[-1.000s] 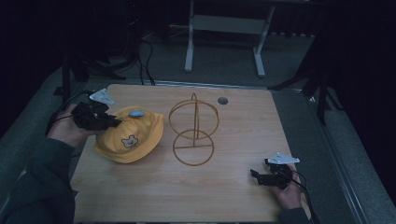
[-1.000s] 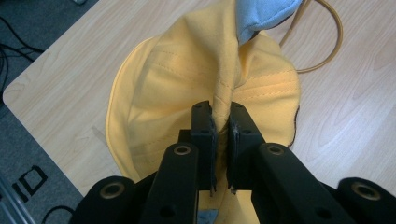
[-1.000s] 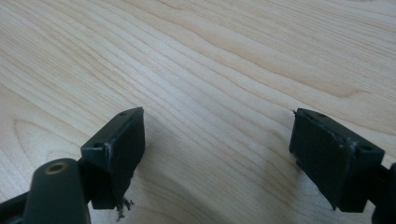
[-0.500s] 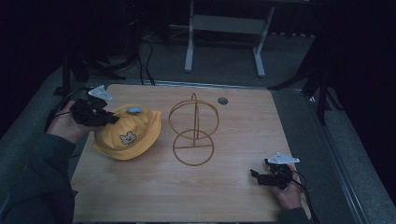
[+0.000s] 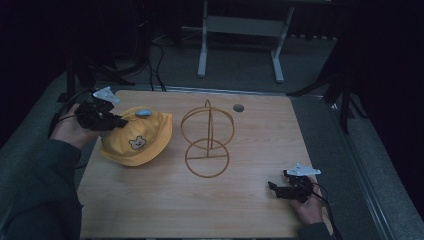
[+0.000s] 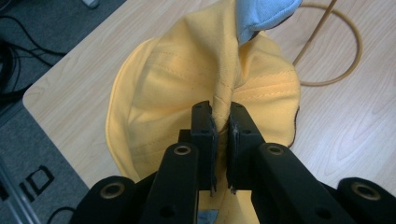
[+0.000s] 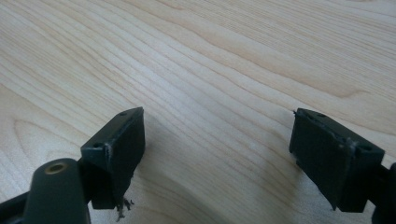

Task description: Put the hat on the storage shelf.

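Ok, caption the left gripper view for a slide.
Left gripper pinches a fold of the yellow hat above the wooden table.

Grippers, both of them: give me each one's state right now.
Left gripper: shut on a fold of the yellow hat.
Right gripper: open, holding nothing, over the bare table.

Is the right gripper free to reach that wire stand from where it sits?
Probably yes: the right gripper is open and holds nothing, and bare table lies between it and the wire stand.
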`<state>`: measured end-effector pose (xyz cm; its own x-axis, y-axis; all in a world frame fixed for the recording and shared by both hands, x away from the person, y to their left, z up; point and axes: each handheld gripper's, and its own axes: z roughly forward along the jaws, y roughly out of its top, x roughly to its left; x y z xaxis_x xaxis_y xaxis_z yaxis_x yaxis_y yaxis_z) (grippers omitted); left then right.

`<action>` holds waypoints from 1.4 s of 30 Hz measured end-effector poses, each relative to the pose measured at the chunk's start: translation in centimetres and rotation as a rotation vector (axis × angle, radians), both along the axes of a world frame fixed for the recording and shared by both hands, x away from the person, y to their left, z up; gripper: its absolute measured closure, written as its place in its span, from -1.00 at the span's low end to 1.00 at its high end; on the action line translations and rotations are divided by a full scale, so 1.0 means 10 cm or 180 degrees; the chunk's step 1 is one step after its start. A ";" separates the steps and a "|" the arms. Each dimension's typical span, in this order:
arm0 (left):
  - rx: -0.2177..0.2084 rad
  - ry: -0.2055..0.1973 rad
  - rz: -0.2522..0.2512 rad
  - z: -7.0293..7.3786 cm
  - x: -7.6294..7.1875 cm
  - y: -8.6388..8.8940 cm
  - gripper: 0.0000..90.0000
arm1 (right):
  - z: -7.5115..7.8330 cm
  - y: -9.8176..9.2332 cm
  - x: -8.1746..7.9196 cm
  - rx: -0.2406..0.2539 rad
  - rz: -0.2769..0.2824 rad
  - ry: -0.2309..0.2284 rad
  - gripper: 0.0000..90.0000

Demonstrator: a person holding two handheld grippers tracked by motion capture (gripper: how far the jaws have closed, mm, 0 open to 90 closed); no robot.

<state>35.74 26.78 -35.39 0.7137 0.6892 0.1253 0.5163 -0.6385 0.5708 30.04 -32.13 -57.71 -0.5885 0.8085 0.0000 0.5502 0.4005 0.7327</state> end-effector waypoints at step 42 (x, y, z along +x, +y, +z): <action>-0.0028 -0.0243 -0.0188 0.43 0.02 -0.11 0.85 | 0.00 0.00 0.00 0.0005 -0.0006 0.0003 -0.60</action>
<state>35.89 25.71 -31.11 0.7416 0.6476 0.1751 0.4327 -0.6612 0.6128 30.03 -32.12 -57.71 -0.5871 0.8095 0.0019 0.5517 0.3983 0.7328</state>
